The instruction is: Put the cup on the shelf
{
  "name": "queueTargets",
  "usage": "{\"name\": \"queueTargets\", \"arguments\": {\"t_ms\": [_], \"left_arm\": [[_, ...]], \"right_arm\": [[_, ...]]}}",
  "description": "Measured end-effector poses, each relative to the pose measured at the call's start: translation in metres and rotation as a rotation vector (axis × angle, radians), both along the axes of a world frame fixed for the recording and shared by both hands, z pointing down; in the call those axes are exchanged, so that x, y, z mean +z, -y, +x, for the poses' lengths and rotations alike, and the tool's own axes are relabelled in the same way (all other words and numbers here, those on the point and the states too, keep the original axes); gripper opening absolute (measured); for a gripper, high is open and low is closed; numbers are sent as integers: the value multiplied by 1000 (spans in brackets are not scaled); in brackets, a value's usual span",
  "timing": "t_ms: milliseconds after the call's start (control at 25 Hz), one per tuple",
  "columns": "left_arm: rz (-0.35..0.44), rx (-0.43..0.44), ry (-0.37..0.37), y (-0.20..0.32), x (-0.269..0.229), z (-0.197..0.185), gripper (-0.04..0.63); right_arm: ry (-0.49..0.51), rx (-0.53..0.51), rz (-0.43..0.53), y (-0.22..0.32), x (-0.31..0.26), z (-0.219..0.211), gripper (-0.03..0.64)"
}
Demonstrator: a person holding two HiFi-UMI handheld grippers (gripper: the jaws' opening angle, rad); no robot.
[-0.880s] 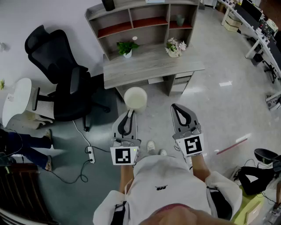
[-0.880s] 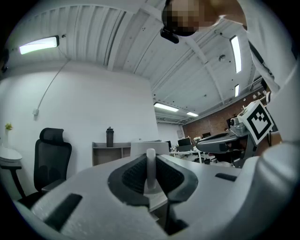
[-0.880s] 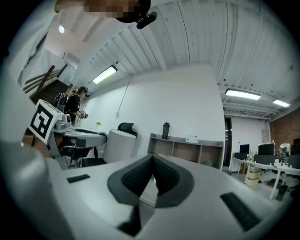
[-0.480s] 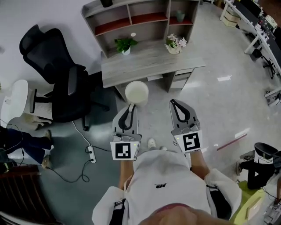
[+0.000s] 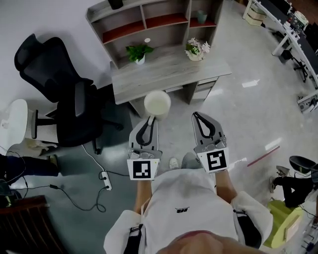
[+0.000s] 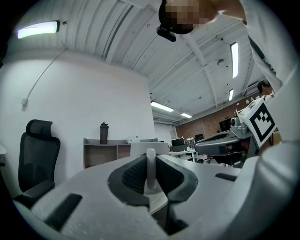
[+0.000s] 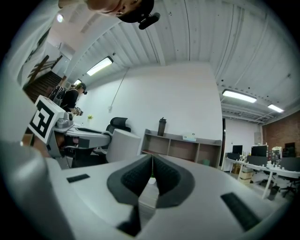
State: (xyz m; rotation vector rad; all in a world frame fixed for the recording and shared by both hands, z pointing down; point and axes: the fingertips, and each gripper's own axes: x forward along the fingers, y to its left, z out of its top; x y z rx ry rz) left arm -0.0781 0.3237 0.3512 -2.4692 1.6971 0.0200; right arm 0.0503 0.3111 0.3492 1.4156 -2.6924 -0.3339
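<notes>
A white cup [image 5: 157, 104] hangs in the air in front of me, its rim facing up in the head view. My left gripper [image 5: 149, 119] is shut on the cup's handle [image 6: 150, 169], which stands as a thin white bar between the dark pads. My right gripper [image 5: 198, 115] is level with the left one, shut, with nothing between its jaws. From the right gripper view the cup [image 7: 123, 146] shows to the left. The grey shelf [image 5: 154, 24] with red-brown boards stands against the wall ahead, behind a grey desk [image 5: 164, 74].
On the desk stand a green plant [image 5: 138, 51] and a pot of flowers [image 5: 196, 49]. A black bottle [image 5: 115, 4] tops the shelf, and a teal cup [image 5: 201, 17] sits in its right bay. A black office chair [image 5: 59, 94] and a power strip [image 5: 105, 180] are at the left.
Both grippers and the cup have come closer to the desk and shelf as the person walks forward. The left grip on the cup is the same.
</notes>
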Motion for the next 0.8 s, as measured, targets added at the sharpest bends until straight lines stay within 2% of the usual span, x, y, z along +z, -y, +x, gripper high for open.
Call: {"name": "queueTargets", "arguments": {"t_ms": [200, 560, 800], "left_arm": [[33, 21, -3, 14, -1, -5, 53], [5, 25, -5, 39, 4, -16, 52], [19, 26, -17, 55, 4, -20, 52]], "right_arm": [[-3, 21, -11, 12, 4, -5, 31], [1, 36, 4, 38, 3, -12, 31], [0, 43, 4, 55, 5, -13, 31]]}}
